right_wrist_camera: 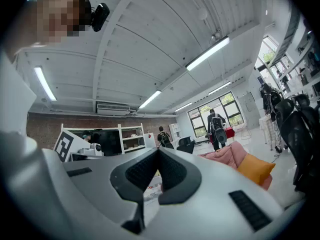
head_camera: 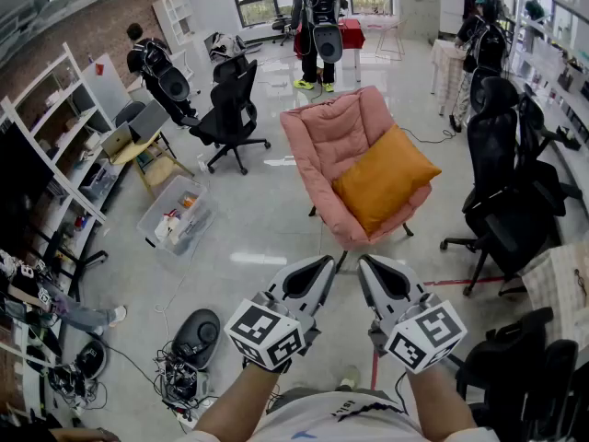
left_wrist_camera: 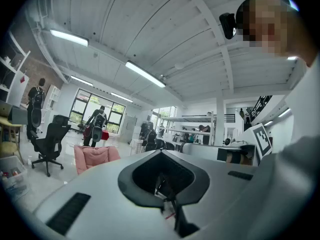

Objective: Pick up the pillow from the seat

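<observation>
Orange pillow (head_camera: 382, 178) is lying tilted on the seat of the pink lounge chair (head_camera: 322, 132), leaning back against the padding, untouched. Chair is standing on glossy pale floor (head_camera: 248, 238) in the middle of an open workroom. Both grippers are hanging low in the head view, close to the person's body and well apart from the chair, side by side and angling slightly toward each other. Left gripper (head_camera: 313, 274) is pointing up toward the chair; in the left gripper view its jaws are meeting at the tips with nothing between them. Right gripper (head_camera: 377, 274) is doing the same; the right gripper view is showing its jaws closed tip to tip and empty, with pillow and chair sitting off to the right beyond them. Black office chair (head_camera: 235, 109) is standing left of the pink chair, and a clear plastic bin (head_camera: 175, 215) holding small items is sitting on the floor nearer the white shelving (head_camera: 55, 136). More black office chairs (head_camera: 502, 191) are crowding the right side. One person (head_camera: 317, 17) is standing at the far windows, another (head_camera: 156, 63) is bending near the shelves
</observation>
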Action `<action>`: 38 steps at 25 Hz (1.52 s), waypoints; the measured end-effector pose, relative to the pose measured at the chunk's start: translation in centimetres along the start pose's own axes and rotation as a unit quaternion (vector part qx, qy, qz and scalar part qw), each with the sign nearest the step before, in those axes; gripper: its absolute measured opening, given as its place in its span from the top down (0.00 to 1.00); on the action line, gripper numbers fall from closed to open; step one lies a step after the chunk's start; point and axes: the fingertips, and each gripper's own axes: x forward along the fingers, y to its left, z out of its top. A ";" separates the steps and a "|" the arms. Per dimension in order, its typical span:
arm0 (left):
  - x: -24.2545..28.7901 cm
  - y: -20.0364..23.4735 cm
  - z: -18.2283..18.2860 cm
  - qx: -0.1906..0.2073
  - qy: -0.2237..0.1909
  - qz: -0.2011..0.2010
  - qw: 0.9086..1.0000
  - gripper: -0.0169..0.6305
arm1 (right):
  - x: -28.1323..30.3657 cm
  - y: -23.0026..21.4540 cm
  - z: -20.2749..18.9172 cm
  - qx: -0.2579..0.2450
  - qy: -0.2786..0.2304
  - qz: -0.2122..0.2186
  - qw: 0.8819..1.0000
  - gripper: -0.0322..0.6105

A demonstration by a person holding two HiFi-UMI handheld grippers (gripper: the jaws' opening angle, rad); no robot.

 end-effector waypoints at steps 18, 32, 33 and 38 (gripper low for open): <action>8.0 -1.3 -2.2 -0.012 0.018 -0.030 0.999 0.96 | -2.8 -7.1 1.6 0.104 -0.063 0.025 0.992 0.92; 21.5 7.1 -3.4 -0.010 0.034 -0.073 0.997 0.96 | 5.3 -19.6 0.0 0.113 -0.038 -0.047 0.992 0.89; 22.6 7.9 -3.4 -0.007 0.035 -0.077 0.996 0.96 | 6.1 -20.7 0.1 0.114 -0.040 -0.057 0.991 0.89; 27.5 13.0 -2.9 -0.011 0.037 -0.091 0.995 0.96 | 11.0 -25.6 0.5 0.116 -0.052 -0.096 0.987 0.88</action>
